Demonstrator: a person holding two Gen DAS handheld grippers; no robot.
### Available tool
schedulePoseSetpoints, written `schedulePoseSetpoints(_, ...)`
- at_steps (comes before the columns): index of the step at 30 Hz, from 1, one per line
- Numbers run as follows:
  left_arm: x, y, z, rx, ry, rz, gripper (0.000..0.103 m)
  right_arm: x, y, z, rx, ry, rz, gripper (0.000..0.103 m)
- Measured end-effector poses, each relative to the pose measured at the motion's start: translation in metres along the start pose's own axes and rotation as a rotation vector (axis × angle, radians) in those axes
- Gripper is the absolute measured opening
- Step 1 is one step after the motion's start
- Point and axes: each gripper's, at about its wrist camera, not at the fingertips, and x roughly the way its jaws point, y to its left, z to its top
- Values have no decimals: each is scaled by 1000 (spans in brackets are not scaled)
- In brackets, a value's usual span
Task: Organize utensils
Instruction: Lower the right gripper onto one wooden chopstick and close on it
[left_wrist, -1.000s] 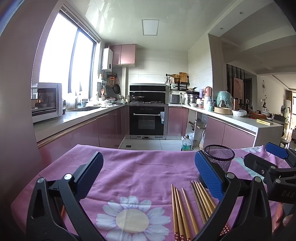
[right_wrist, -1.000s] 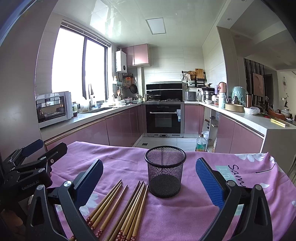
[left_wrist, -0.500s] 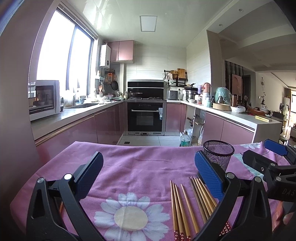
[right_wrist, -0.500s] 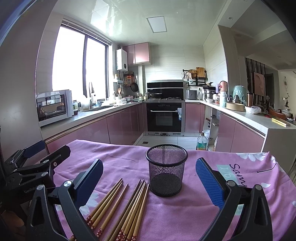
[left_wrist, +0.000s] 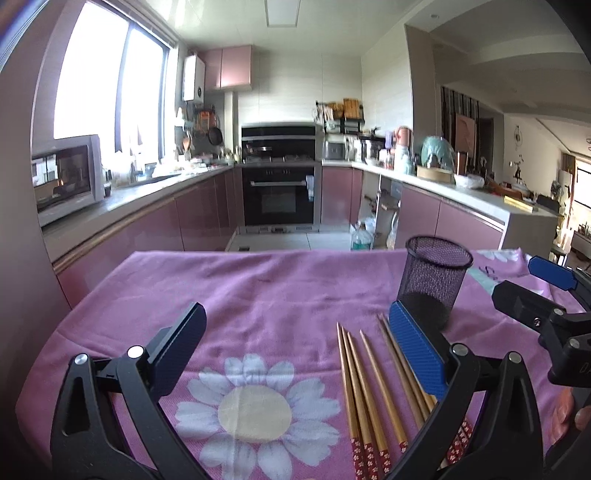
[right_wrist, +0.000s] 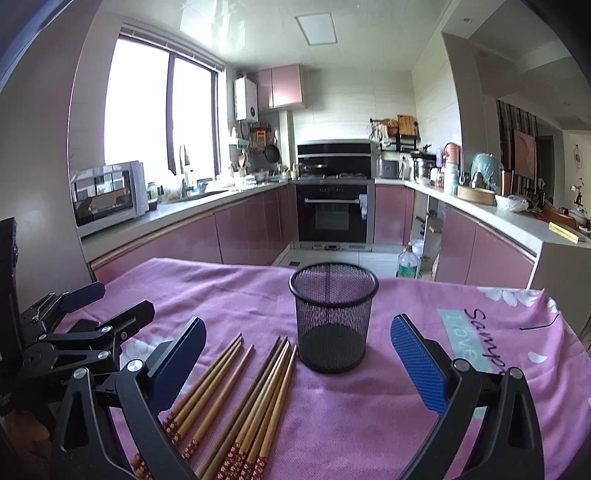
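Note:
Several wooden chopsticks (right_wrist: 236, 395) with red patterned ends lie side by side on the pink flowered tablecloth (right_wrist: 369, 413), just left of an empty black mesh cup (right_wrist: 333, 315). My right gripper (right_wrist: 298, 354) is open above the cloth, the chopsticks under its left finger and the cup ahead between the fingers. The left wrist view shows the same chopsticks (left_wrist: 373, 391) and the cup (left_wrist: 434, 282) to the right. My left gripper (left_wrist: 295, 349) is open over the flower print with nothing between its fingers. Each gripper shows at the edge of the other's view.
The table's far edge drops to the kitchen floor, where a plastic bottle (right_wrist: 407, 261) stands. Pink cabinets and counters run along both sides, with a microwave (right_wrist: 107, 195) on the left and an oven (right_wrist: 332, 210) at the back.
Both views have tilted down and drawn a little closer to the table. The chopsticks and the cup have not moved. Both grippers stay open.

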Motion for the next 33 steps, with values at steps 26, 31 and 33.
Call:
schedulePoseSetpoints(26,98,-13,-41,108,438,-219,44,81,3,-45,-26,475,133,22)
schedulePoseSetpoints(31,100,-16,-40,121,472,-252,41,85,2,-42,-29,499,132,22)
schedulePoseSetpoints(33,102,-19,-39,142,489,-264,42,86,1,-40,-41,506,114,24)
